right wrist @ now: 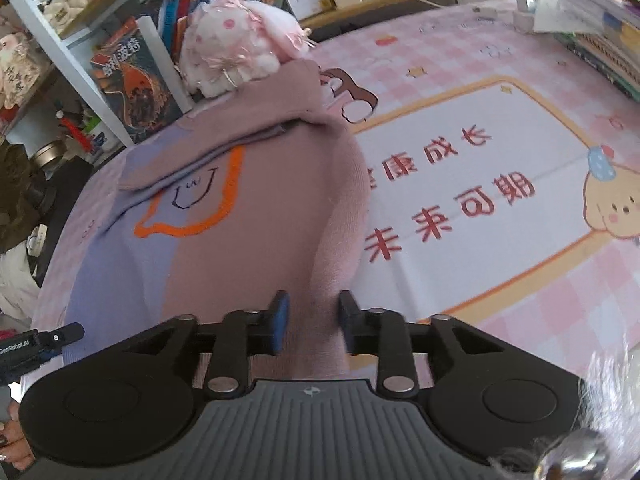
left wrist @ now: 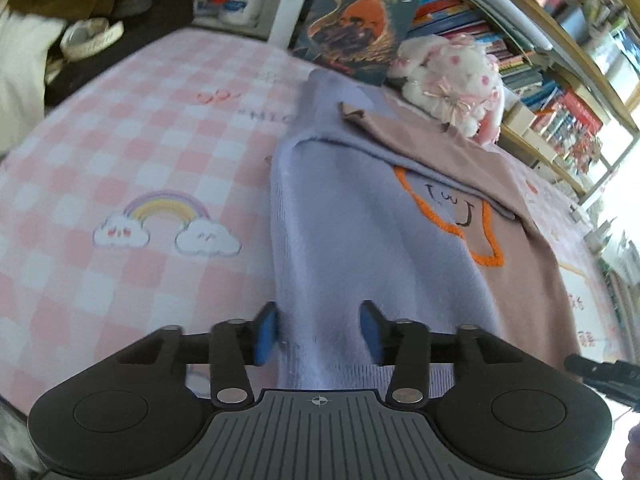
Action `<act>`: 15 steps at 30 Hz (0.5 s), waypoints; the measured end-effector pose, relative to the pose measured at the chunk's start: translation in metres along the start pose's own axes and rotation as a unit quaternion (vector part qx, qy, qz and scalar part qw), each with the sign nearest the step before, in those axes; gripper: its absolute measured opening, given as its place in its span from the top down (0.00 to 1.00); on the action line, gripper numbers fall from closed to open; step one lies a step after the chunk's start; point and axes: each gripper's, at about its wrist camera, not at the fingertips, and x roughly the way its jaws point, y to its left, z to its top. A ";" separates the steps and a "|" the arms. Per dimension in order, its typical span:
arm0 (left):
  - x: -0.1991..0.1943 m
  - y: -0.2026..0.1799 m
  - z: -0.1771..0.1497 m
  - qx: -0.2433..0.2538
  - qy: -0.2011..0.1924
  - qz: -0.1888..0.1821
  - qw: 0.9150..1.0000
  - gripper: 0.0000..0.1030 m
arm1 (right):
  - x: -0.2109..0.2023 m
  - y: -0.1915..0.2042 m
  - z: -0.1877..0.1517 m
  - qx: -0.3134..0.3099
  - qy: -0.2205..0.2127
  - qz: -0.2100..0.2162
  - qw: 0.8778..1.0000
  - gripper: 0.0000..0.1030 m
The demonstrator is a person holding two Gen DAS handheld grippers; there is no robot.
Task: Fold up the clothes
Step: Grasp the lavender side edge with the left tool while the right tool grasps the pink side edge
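A two-tone sweater lies on the pink checked bed sheet, lilac on one half and dusty pink on the other, with an orange outlined face motif in the middle. Both sleeves are folded in across its upper part. My left gripper is open, its blue pads on either side of a raised ridge of the lilac hem. My right gripper is open, its pads on either side of a ridge of the pink hem. The motif also shows in the right wrist view.
A pink-and-white plush toy sits just beyond the sweater's collar, next to an upright book. Bookshelves line the far side. A printed mat with a puppy picture covers the bed to the right of the sweater.
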 end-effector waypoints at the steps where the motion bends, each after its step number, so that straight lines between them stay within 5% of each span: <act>1: 0.000 0.002 -0.001 -0.006 0.002 -0.002 1.000 0.55 | 0.001 0.000 -0.001 0.001 0.002 -0.001 1.000 0.69; 10: 0.005 0.008 -0.001 -0.026 0.005 -0.013 1.000 0.59 | 0.006 -0.010 -0.004 0.036 0.013 0.012 0.999 0.69; 13: 0.005 0.009 -0.003 -0.027 0.013 -0.010 0.999 0.74 | 0.004 -0.014 -0.006 0.043 0.015 0.018 0.999 0.77; 14: 0.006 0.009 -0.004 -0.027 0.016 -0.010 0.999 0.89 | 0.004 -0.015 -0.006 0.045 0.016 0.020 0.999 0.89; 15: 0.006 0.009 -0.005 -0.028 0.019 -0.009 0.999 0.95 | 0.003 -0.016 -0.006 0.048 0.017 0.022 0.998 0.90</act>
